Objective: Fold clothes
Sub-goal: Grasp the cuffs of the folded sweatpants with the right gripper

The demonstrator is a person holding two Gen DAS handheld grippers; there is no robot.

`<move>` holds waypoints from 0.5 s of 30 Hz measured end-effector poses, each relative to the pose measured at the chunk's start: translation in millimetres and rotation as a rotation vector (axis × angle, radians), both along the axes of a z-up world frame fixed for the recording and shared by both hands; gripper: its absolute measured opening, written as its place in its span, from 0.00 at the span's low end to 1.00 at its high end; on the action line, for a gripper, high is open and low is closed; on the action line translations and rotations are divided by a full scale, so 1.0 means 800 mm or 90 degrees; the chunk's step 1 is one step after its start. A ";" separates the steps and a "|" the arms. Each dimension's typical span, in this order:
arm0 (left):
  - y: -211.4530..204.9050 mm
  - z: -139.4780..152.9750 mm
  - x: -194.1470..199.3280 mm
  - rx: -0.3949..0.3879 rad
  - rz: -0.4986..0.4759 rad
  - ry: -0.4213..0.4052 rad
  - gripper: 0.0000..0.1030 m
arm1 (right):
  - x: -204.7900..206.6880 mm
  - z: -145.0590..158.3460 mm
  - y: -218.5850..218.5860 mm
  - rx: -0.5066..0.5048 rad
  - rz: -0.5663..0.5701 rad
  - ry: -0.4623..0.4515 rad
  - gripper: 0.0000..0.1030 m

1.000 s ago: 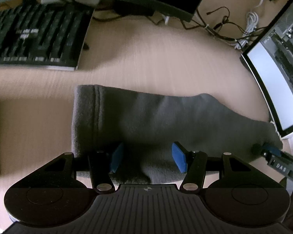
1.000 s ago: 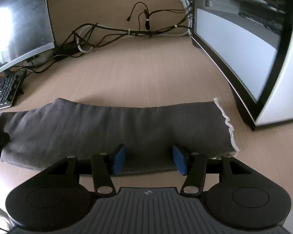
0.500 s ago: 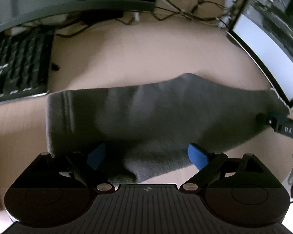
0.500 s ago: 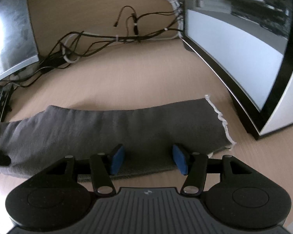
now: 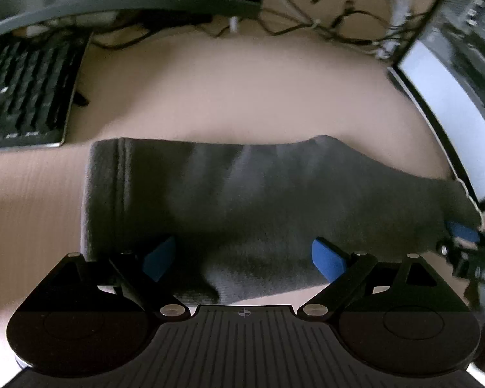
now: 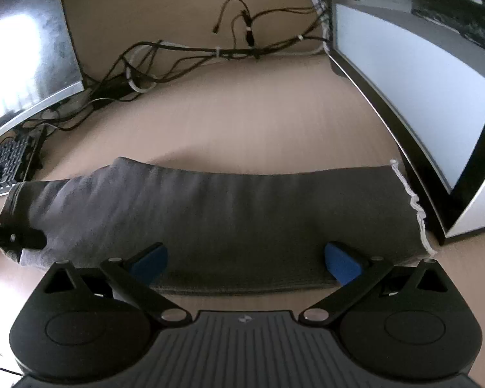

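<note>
A folded dark grey garment [image 5: 242, 194] lies flat on the wooden desk, long side left to right; it also shows in the right wrist view [image 6: 236, 213], with a white stitched edge [image 6: 410, 203] at its right end. My left gripper [image 5: 244, 258] is open wide, its blue pads spread over the garment's near edge toward the left end. My right gripper [image 6: 245, 260] is open wide over the near edge toward the right end. Neither holds the cloth. The right gripper's tip [image 5: 462, 239] shows at the far right of the left view.
A black keyboard [image 5: 22, 97] lies at the back left. A monitor [image 6: 420, 64] stands close on the right and another [image 6: 26, 42] at the back left. Tangled cables [image 6: 210, 55] run along the back of the desk [image 6: 242, 123].
Both grippers have opened wide, the left first and the right after. The garment lies flat and has barely shifted.
</note>
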State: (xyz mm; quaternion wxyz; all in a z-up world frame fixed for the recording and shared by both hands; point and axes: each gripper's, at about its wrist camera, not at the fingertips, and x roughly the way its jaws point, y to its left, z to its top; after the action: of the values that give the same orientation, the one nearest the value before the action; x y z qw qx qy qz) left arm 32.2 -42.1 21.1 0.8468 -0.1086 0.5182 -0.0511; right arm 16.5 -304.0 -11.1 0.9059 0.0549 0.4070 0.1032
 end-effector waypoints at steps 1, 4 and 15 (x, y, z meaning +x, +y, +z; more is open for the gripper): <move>-0.004 0.007 0.007 -0.021 0.003 0.010 0.91 | 0.000 0.000 -0.006 0.017 0.001 0.000 1.00; -0.033 0.038 0.035 -0.075 -0.024 -0.012 0.91 | 0.002 0.000 -0.027 0.088 -0.001 0.003 1.00; -0.136 0.006 0.064 -0.072 -0.005 0.024 0.92 | 0.008 -0.003 -0.062 0.240 0.020 0.027 1.00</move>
State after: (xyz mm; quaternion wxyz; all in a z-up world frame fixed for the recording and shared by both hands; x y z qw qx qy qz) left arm 83.1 -150.8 25.8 0.8293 -0.1552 0.5306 -0.0813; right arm 22.6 -353.9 -13.5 0.8690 0.2193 0.4005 0.1908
